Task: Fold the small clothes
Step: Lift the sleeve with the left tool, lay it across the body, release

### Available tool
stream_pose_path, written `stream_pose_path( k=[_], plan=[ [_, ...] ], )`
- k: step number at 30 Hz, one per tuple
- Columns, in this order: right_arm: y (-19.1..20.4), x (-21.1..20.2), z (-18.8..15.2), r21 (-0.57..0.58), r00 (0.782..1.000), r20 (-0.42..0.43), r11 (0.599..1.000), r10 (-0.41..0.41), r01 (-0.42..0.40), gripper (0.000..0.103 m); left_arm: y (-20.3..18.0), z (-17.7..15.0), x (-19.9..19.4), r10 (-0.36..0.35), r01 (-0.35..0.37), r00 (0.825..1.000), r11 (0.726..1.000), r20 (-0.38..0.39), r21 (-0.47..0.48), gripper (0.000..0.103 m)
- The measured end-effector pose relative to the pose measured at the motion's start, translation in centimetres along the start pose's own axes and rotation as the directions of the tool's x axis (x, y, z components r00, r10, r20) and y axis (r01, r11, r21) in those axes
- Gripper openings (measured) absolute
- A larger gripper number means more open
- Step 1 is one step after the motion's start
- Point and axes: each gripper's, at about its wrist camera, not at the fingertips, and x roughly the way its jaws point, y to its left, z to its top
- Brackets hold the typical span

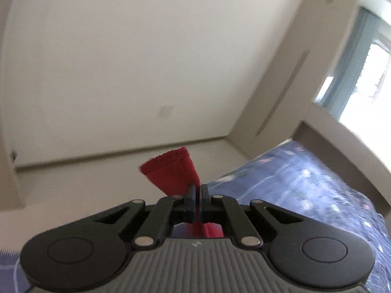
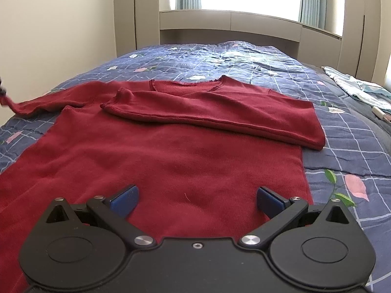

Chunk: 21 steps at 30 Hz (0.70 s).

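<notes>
Bed: a blue quilted bedspread with a grid and flower print covers it; it carries everything else.
Garment: a dark red long-sleeved sweater lies flat on the bedspread, neckline toward the headboard, hem nearest the right wrist camera.
Right sleeve of the garment: the folded sleeve already lies across the chest, cuff pointing left in the view. That fold looks done.
Other sleeve: the outstretched sleeve runs off toward the left edge of the bed, its end lifted.
Left gripper: jaws closed tight on a red cuff, raised with the wall behind it; this is probably the end of the outstretched sleeve.
Right gripper: jaws spread wide, holding nothing, poised low over the sweater's hem area.
Side items: pale folded cloth sits at the bed's far right edge.
Progress: roughly a third. Left to do, by my reading: lay the second sleeve across, then fold the body up.
</notes>
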Motion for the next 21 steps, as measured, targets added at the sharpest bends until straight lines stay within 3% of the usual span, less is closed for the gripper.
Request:
stream_pose_path(
  k=[3, 6, 9, 14, 17, 21],
  plan=[
    [-0.1, 0.0, -0.1, 0.007, 1.000, 0.005, 1.000, 0.004, -0.004, 0.102, -4.2, 0.6, -2.1, -0.111, 0.106, 0.992, 0.990, 0.053, 0.089, 0.001],
    [-0.1, -0.1, -0.1, 0.011, 1.000, 0.011, 1.000, 0.006, -0.006, 0.103, -8.9, 0.4, -4.7, -0.259, 0.239, 0.962, 0.951, 0.084, 0.197, 0.001],
    [-0.2, -0.2, -0.2, 0.019, 1.000, 0.017, 1.000, 0.010, -0.010, 0.102, -13.7, -0.5, -7.3, -0.404, 0.362, 0.911, 0.877, 0.078, 0.316, 0.001],
    [-0.9, -0.6, -0.2, 0.055, 0.999, 0.031, 0.998, 0.022, -0.024, 0.103, -21.1, -3.6, -11.1, -0.594, 0.527, 0.804, 0.712, 0.000, 0.464, 0.001],
    [-1.8, -0.9, 0.0, 0.099, 0.999, 0.040, 0.995, 0.028, -0.032, 0.103, -24.8, -6.8, -12.2, -0.653, 0.597, 0.753, 0.624, -0.082, 0.504, 0.001],
    [-3.1, -1.6, 0.5, 0.126, 0.998, 0.058, 0.992, 0.007, -0.014, 0.103, -28.4, -12.1, -12.9, -0.689, 0.656, 0.702, 0.532, -0.177, 0.535, 0.001]
  ],
)
